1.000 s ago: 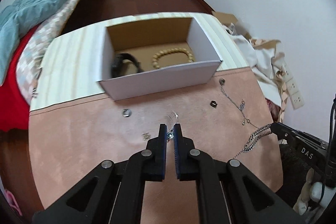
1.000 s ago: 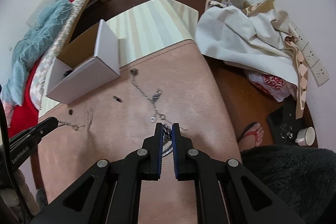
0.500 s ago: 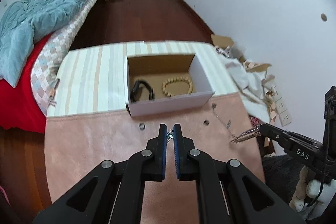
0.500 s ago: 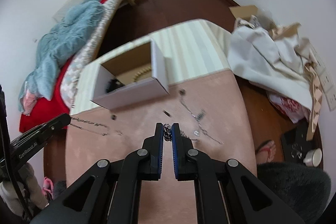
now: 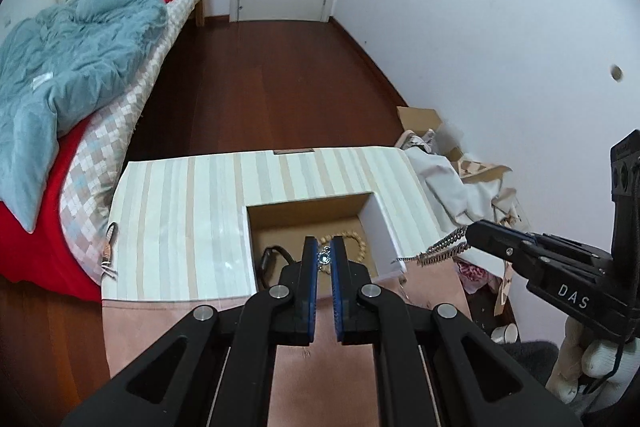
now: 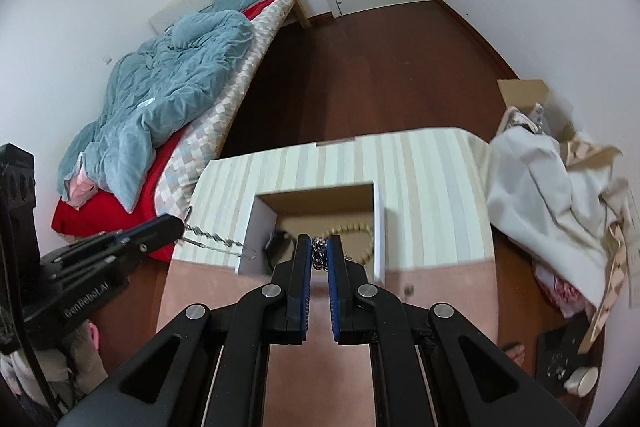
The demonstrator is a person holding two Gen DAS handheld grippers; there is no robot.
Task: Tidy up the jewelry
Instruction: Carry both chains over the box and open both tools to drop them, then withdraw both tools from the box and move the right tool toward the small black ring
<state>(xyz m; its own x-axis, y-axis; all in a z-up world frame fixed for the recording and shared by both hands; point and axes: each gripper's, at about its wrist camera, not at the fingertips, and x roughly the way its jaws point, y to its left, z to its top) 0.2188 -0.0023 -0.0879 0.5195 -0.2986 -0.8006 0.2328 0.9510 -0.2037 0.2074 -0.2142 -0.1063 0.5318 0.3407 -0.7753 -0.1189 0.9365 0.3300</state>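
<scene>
Now both held pieces have been raised off the pink mat (image 5: 168, 327) and carried over the open box (image 5: 382, 215). The left gripper (image 5: 324, 259) is clenched on a small earring (image 5: 323, 258); the right gripper (image 6: 319, 255) is clenched on a chain bracelet (image 6: 318, 253). A beaded bracelet (image 6: 356, 229) already lies inside. Room between the box walls is judged ample for lowering; the near rim should be cleared.

Black item (image 5: 269, 259) in box (image 5: 382, 223) half hidden by wall — identity unclear; bead bracelet (image 5: 359, 242) partly behind jaws.

One box (image 5: 384, 223), one bead bracelet (image 6: 356, 229), two chains (image 6: 318, 249).
</scene>
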